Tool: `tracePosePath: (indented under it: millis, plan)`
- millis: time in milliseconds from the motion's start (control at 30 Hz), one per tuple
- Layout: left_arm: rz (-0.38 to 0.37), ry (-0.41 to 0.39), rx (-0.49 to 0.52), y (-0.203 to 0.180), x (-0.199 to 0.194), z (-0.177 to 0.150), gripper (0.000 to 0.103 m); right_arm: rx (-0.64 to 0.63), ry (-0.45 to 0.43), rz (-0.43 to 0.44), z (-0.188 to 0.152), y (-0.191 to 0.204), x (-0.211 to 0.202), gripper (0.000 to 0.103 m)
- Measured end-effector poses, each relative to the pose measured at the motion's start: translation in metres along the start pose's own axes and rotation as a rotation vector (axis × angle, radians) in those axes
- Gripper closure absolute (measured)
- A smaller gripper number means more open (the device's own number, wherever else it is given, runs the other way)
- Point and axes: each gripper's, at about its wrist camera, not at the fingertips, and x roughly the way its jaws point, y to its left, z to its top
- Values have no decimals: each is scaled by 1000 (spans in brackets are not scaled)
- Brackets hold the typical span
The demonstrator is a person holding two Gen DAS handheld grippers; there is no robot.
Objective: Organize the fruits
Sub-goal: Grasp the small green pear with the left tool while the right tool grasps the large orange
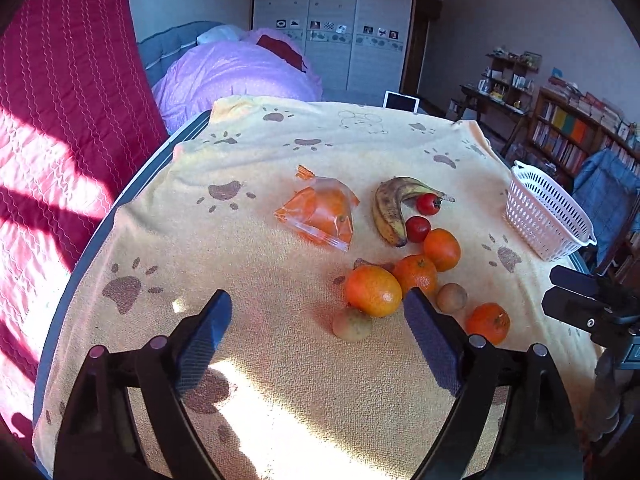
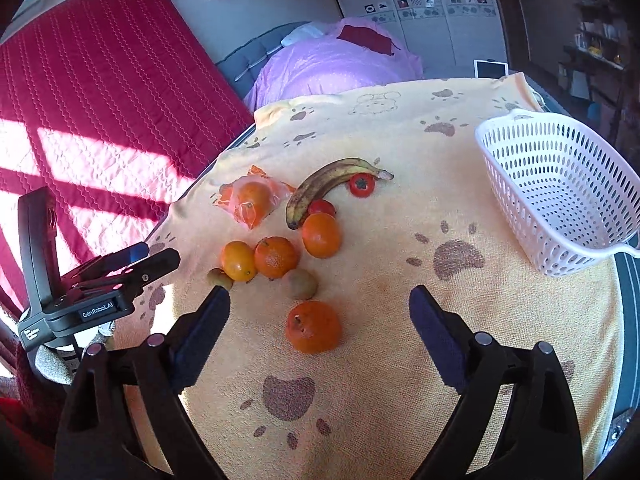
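Note:
Fruit lies loose on a yellow paw-print towel (image 1: pixel 280 360): a spotted banana (image 1: pixel 390 208), two small red fruits (image 1: pixel 428 204), a large orange (image 1: pixel 374 290), several mandarins (image 1: pixel 442 249), two kiwis (image 1: pixel 352 324) and a clear bag of oranges (image 1: pixel 320 212). My left gripper (image 1: pixel 318 316) hovers open over the near side of the pile, holding nothing. My right gripper (image 2: pixel 320 304) is open too, above the nearest mandarin (image 2: pixel 314 326), and its pads are clear of that fruit. A white perforated basket (image 2: pixel 560 192) stands empty at the right.
The towel covers a table whose dark edge (image 2: pixel 628 280) shows just past the basket. A bed with a purple quilt (image 2: pixel 332 68) lies behind, and a red quilted cover (image 1: pixel 60 120) is on the left. Bookshelves (image 1: pixel 572 128) stand far right.

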Motion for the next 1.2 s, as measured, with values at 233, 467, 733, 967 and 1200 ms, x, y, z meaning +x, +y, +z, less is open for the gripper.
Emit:
tracePosePath:
  millis: [233,467,733,967,1200]
  plan:
    - [-19,90,44,-12,29,-15,39,-61,54,-40,-8,9,25,32]
    - [-38,164,57,-16,49,-18,57,-66,70,-39,-11,7,32,32]
    - [-43,170,78,-20,54,-20,71,-71,99,-45,-10,8,46,37]
    - [-72,140,67,-19,49,-20,74,-53,139,-48,-13,3,57,47]
    - [-98,51,52,-16,31,-22,74,-73,166,-43,-16,6,62,62]
